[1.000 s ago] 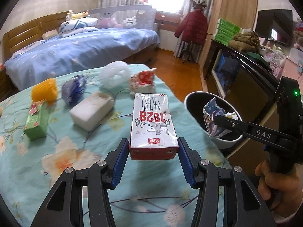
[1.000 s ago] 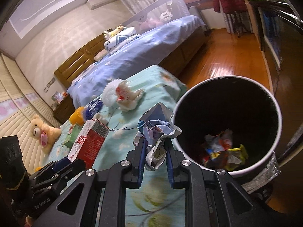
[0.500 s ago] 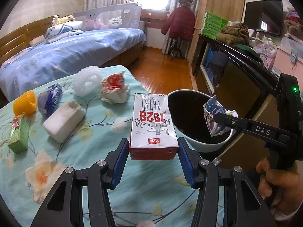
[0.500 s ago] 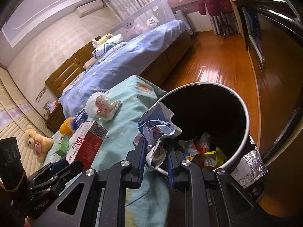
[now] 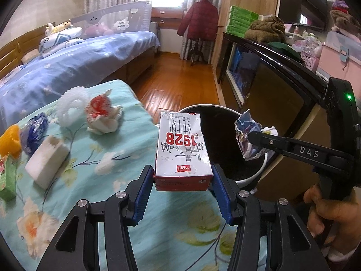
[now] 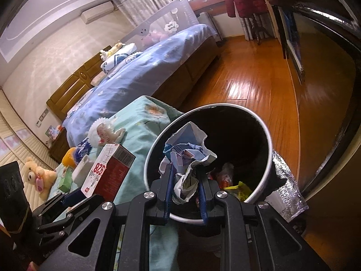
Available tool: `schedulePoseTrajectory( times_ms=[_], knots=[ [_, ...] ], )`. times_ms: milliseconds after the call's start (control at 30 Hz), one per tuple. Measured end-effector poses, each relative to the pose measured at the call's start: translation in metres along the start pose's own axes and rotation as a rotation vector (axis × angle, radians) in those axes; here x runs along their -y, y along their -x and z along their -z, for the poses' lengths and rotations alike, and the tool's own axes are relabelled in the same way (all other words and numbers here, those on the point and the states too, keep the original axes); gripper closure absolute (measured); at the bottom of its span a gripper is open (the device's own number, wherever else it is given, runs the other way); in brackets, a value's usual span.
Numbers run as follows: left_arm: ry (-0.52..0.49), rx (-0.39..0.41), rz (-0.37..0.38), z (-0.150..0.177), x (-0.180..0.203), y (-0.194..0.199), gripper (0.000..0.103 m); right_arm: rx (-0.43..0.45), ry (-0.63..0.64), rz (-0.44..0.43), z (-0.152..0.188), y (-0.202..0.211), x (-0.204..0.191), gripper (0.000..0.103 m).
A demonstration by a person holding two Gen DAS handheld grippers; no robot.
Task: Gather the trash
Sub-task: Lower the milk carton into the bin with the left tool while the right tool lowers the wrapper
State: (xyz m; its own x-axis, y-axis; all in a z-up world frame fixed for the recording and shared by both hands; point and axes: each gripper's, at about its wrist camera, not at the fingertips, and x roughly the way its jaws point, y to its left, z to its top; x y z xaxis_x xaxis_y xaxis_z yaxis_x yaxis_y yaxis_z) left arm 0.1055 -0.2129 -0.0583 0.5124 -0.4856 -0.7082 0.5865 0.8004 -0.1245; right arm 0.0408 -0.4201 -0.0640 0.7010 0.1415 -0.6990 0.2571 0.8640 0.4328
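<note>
Two items are in transit. Left wrist view: the left gripper has its fingers clenched on a carton, white with red numerals and a red base, undented. The bin has drawn closer over the last second and now sits directly behind the carton, beyond the bench edge. The right gripper grasps a wrapper over the bin mouth.

Right wrist view: the right gripper fingers are clenched on the wrapper, crumpled blue-white film. It has shifted from beside the rim to above the bin opening, so release should drop it inside. The carton trails over the bench.
</note>
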Motion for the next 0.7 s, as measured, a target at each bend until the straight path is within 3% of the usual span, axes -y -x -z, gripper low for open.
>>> schedulePoseTrajectory(
  times_ms=[700],
  knots=[
    [-0.029,-0.033,0.02,-0.021,0.023,-0.038,0.052,-0.036,-0.027,0.045,-0.019,-0.016,0.027,0.083]
  ],
)
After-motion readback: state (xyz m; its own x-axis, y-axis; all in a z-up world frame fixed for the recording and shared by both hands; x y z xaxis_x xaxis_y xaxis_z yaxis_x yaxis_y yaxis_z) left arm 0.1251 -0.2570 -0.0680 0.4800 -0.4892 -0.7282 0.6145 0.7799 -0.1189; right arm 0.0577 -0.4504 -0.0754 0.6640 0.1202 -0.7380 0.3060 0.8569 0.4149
